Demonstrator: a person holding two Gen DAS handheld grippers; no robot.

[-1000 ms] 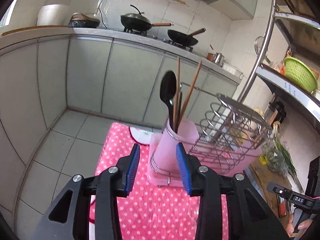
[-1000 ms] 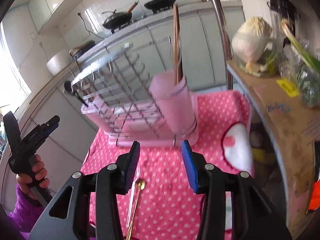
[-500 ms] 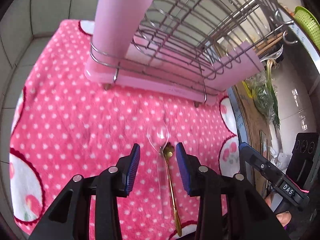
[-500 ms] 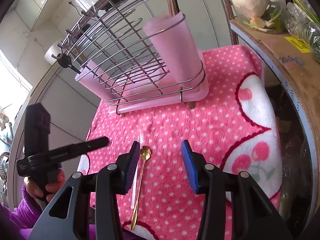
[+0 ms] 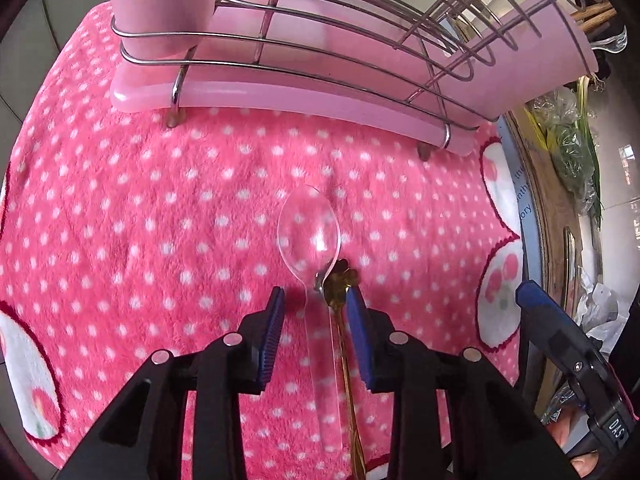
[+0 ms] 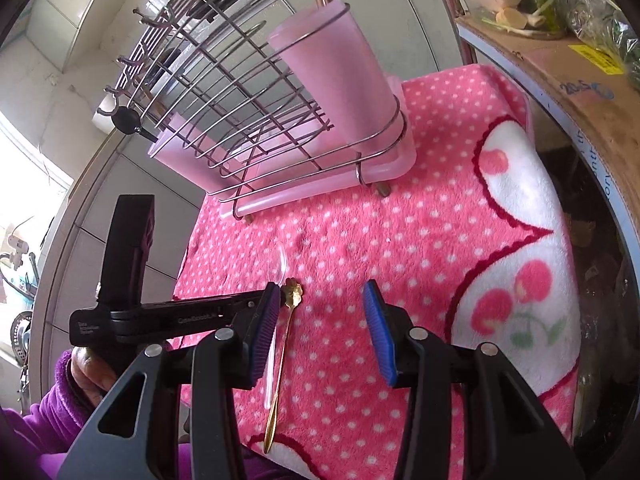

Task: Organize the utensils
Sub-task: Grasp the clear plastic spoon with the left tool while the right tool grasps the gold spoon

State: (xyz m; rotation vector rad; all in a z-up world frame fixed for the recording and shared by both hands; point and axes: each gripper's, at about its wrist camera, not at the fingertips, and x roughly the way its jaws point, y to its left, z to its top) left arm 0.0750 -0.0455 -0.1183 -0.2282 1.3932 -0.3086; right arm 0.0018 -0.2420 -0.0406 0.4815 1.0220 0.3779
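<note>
- Now the left wrist view is filled by the pink dotted towel [image 5: 168, 216]; a second ago it looked level across the kitchen at counter and pans, and those have gone from view.
- The rack [image 5: 304, 76] has swung from the middle of that view to its far edge, so only the base, wire loops and the lower part of the pink cup [image 5: 156, 4] show.
- Counted: one rack, one towel, two pink cups in the right wrist view, two spoons, two grippers.
- The left gripper [image 5: 316, 308] is lower than before, its jaws closing, with both handles between them; the pads are not yet pressing on either.
- The right gripper [image 6: 320, 312] hangs released over bare towel, just right of the spoons.
- The clear spoon [image 5: 310, 236] lies near the towel's near edge, bowl toward the rack; its handle is faint against the pile.
- The gold spoon [image 5: 340, 280] lies touching its right side; its handle end is cut off by the frame.
</note>
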